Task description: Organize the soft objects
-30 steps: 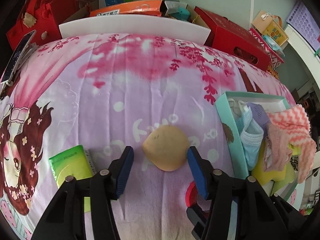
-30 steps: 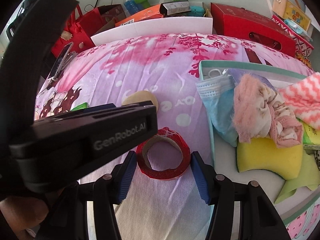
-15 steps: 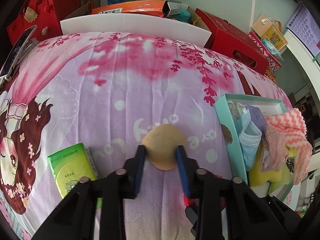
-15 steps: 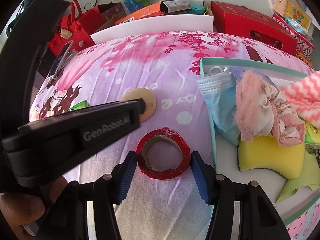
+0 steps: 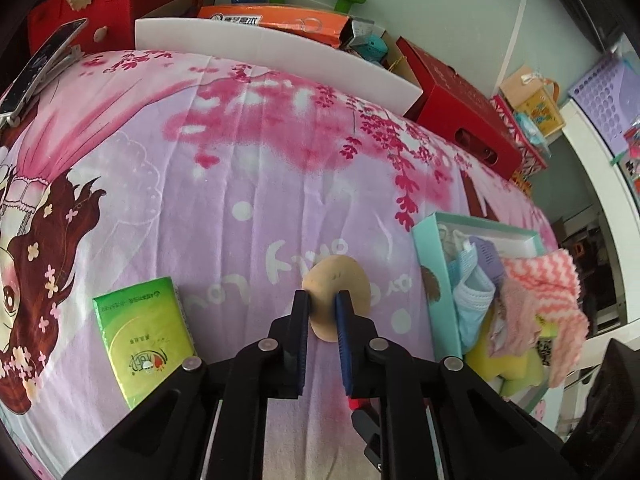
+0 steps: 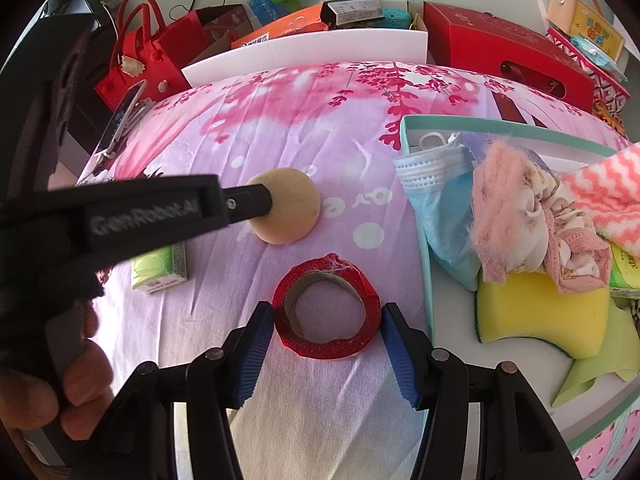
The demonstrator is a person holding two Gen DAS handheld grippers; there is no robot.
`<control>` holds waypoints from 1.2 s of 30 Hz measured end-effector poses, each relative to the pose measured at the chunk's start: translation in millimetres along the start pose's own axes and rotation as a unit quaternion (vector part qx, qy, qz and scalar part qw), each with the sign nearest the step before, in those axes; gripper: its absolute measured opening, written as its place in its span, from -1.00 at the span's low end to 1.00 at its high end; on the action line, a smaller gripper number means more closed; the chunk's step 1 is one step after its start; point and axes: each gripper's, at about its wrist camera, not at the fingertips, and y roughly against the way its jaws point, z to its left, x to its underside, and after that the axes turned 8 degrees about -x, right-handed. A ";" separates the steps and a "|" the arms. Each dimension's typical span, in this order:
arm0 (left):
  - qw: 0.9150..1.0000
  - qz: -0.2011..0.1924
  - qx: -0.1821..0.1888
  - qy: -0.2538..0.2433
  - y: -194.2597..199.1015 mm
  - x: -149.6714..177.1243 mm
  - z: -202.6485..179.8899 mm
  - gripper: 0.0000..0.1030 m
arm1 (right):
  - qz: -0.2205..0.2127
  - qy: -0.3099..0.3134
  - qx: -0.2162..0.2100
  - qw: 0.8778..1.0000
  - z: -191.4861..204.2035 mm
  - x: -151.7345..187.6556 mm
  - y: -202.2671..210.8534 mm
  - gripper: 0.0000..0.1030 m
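A round beige powder puff [image 5: 340, 280] lies on the pink and lilac bed sheet. My left gripper [image 5: 322, 300] is closing on its near edge, and the blue pads pinch it from both sides. The right wrist view shows that same gripper [image 6: 264, 200] reaching in from the left onto the puff [image 6: 292, 216]. My right gripper [image 6: 328, 312] stands open around a red tape roll [image 6: 326, 348] that lies flat on the sheet, its pads close beside the roll. A teal box [image 6: 424, 280] at the right holds face masks [image 6: 436, 208], pink cloths [image 6: 520, 216] and a yellow sponge [image 6: 540, 312].
A green tissue pack [image 5: 144, 328] lies on the sheet left of the puff. A phone [image 5: 40, 64] sits at the far left edge. Behind the bed stand a white board [image 5: 280, 48], red bags and a red box [image 5: 460, 100]. A person's hand [image 6: 48, 392] holds the left gripper.
The left gripper's jaws went from wide open around the puff to shut on it, and the gripper tilted a little. The right gripper and the tape roll stayed put.
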 end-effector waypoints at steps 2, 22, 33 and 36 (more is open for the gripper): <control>1.000 -0.007 0.005 0.004 4.7 -0.3 1.5 -0.76 | 0.000 0.000 0.000 1.000 0.1 0.0 -0.1 0.13; 0.996 -0.026 -0.002 0.089 63.2 22.8 63.5 -0.77 | 0.002 0.004 0.003 1.000 1.1 1.7 -0.7 0.13; 0.991 0.004 -0.044 0.125 51.9 28.4 87.5 -0.72 | 0.004 0.005 0.004 1.000 1.7 1.3 -0.9 0.13; 0.990 0.006 -0.050 0.128 50.9 29.0 88.9 -0.71 | 0.004 0.006 0.004 1.000 1.7 1.4 -1.1 0.13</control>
